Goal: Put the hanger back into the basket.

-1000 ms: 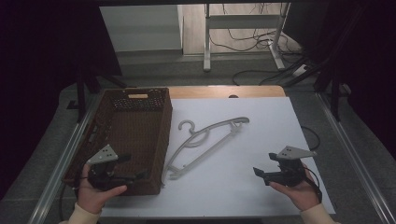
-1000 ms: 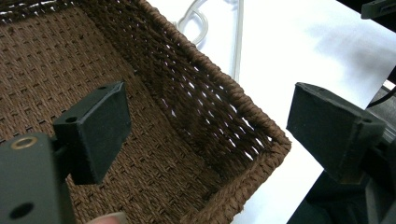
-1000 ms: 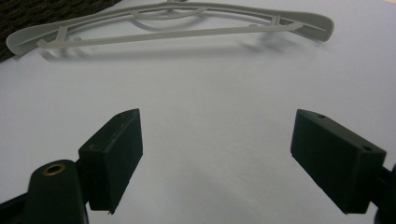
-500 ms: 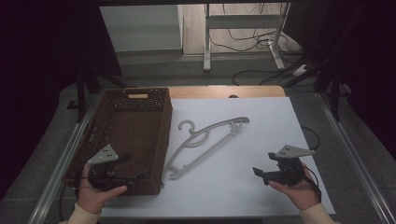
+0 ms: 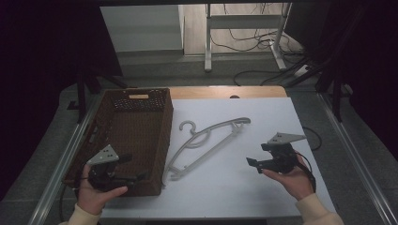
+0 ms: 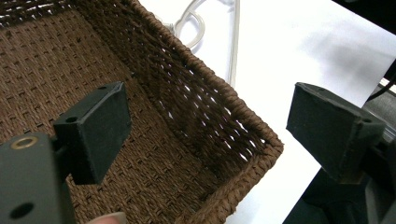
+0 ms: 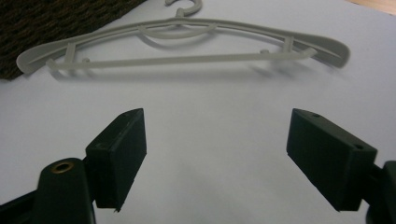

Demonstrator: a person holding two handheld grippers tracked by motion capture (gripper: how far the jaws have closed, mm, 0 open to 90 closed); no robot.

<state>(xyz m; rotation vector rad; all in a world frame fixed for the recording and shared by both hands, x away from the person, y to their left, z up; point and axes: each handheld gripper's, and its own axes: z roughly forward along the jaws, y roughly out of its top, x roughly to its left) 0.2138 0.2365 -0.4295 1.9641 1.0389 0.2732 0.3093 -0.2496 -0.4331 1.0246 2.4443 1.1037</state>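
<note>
A pale grey plastic hanger [image 5: 206,140] lies flat on the white table [image 5: 267,117], just right of a brown wicker basket [image 5: 131,136]. My left gripper [image 5: 134,168] hovers open over the basket's near right corner. In the left gripper view that gripper [image 6: 210,100] straddles the basket's woven wall [image 6: 252,126], with the hanger [image 6: 233,42] beyond it. My right gripper [image 5: 253,164] is held open low over the table, right of the hanger and pointing toward it. In the right gripper view the wide-open gripper [image 7: 215,126] holds nothing, and the hanger [image 7: 187,58] lies across the table ahead.
The basket's inside shows bare weave, with a handle slot in its far wall [image 5: 138,97]. A wooden strip [image 5: 225,92] runs along the table's far edge. Metal rails [image 5: 352,150] flank the table, and cables lie on the floor [image 5: 253,70] behind it.
</note>
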